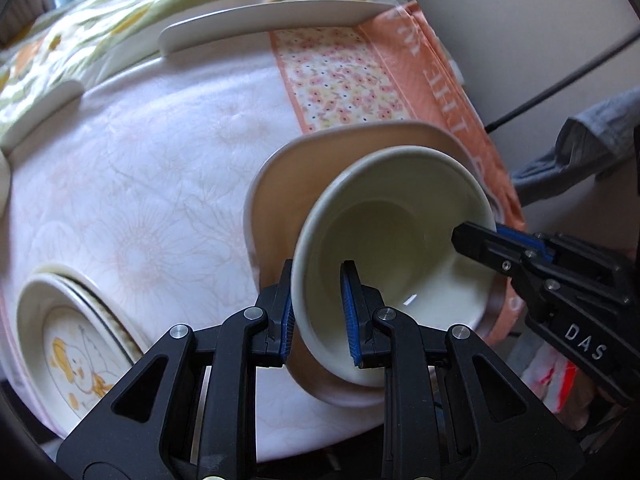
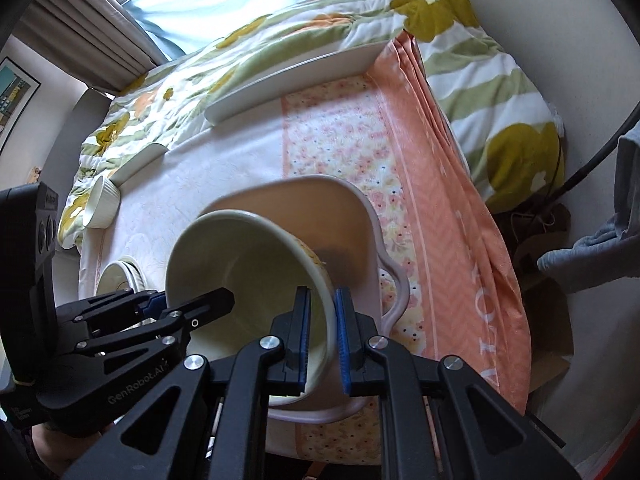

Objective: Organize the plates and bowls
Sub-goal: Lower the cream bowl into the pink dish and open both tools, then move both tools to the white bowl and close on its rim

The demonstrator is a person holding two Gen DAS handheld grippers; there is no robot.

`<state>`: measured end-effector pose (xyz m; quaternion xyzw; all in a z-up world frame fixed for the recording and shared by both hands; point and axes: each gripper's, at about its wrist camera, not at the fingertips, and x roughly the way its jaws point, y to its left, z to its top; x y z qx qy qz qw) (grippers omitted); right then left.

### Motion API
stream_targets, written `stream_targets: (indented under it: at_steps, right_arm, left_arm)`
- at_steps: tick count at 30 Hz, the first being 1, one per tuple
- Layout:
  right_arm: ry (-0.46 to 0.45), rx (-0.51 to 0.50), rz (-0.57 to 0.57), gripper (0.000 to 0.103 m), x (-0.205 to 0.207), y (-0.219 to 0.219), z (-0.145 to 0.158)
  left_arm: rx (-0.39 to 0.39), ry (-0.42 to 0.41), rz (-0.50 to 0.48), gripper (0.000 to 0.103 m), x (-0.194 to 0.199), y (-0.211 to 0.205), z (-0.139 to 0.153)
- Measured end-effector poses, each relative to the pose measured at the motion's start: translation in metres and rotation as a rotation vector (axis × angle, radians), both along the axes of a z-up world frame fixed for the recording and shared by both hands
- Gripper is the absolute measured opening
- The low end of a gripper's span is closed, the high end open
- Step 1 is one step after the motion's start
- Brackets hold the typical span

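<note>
A cream bowl (image 1: 396,256) is held tilted over a pink-brown dish with a handle (image 1: 280,184). My left gripper (image 1: 318,312) is shut on the bowl's left rim, one finger inside, one outside. My right gripper (image 2: 322,340) is shut on the bowl's (image 2: 248,264) right rim, above the pink dish (image 2: 352,216). The right gripper also shows at the right of the left wrist view (image 1: 476,240), the left gripper at the left of the right wrist view (image 2: 160,308).
A stack of plates with a yellow cartoon print (image 1: 72,344) lies at the near left. A long white plate (image 2: 288,76) and a white ramekin (image 2: 100,204) stand at the far side. An orange floral cloth (image 2: 440,184) hangs over the table's right edge.
</note>
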<state>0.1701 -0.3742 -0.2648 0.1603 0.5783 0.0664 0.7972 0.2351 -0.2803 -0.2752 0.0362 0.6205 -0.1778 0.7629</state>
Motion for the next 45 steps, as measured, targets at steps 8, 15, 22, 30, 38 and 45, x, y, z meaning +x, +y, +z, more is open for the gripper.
stream_targets:
  at_steps: [8,15,22,30,38,45]
  right_arm:
    - [0.023,-0.002,-0.025,0.011,0.0,-0.007,-0.004]
    - [0.024,-0.011,-0.031,0.012,0.0,-0.007,-0.005]
    - [0.012,-0.006,-0.042,0.012,-0.001,-0.008,0.0]
    - [-0.066,-0.021,-0.048,0.012,-0.01,-0.013,0.032]
    - [-0.19,-0.058,0.023,0.017,-0.016,-0.002,0.073]
    - [-0.369,-0.055,0.13,0.102,-0.005,0.035,0.106]
  left_arm:
    - [0.098,-0.074,-0.083,0.019,0.005,-0.015,0.005]
    - [0.097,-0.078,-0.091,0.019,0.003,-0.013,0.006]
    - [0.065,-0.099,-0.079,0.019,0.0,-0.006,0.019]
    - [-0.001,-0.157,-0.028,0.019,-0.009,0.011,0.052]
    - [-0.044,-0.287,0.151,0.02,-0.019,0.072,0.108]
    - [-0.047,-0.38,0.337,0.103,-0.046,0.143,0.138]
